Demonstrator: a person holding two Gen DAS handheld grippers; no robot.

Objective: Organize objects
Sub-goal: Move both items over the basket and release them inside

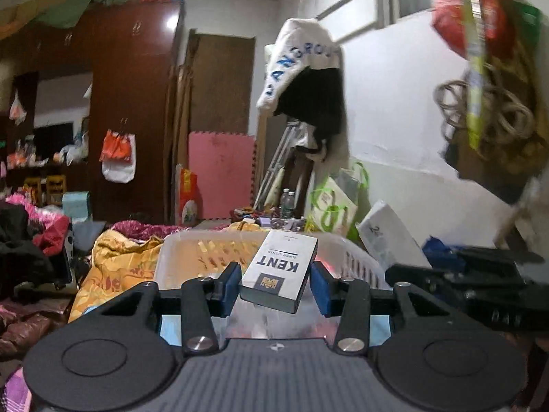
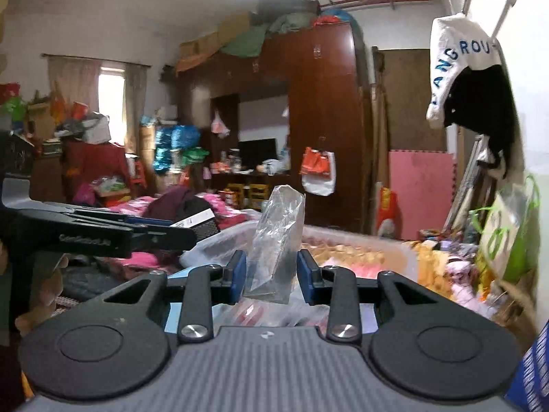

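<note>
In the left wrist view a white Kent cigarette pack (image 1: 279, 269) sits tilted between the blue pads of my left gripper (image 1: 274, 283); the jaws stand apart with small gaps at each side of the pack. Beneath it is a white plastic basket (image 1: 192, 252). In the right wrist view a clear plastic wrapper (image 2: 276, 240) stands upright between the pads of my right gripper (image 2: 271, 279), also with gaps at each side, above the same basket (image 2: 384, 245). The left gripper shows at the left of the right wrist view (image 2: 103, 231), with the pack's edge (image 2: 194, 221) in it.
A cluttered bed with an orange floral quilt (image 1: 113, 261) and pink and dark clothes (image 2: 178, 206) surrounds the basket. A white box (image 1: 387, 237) and a green-handled bag (image 1: 333, 206) lie by the right wall. A dark wardrobe (image 2: 319, 120) stands behind.
</note>
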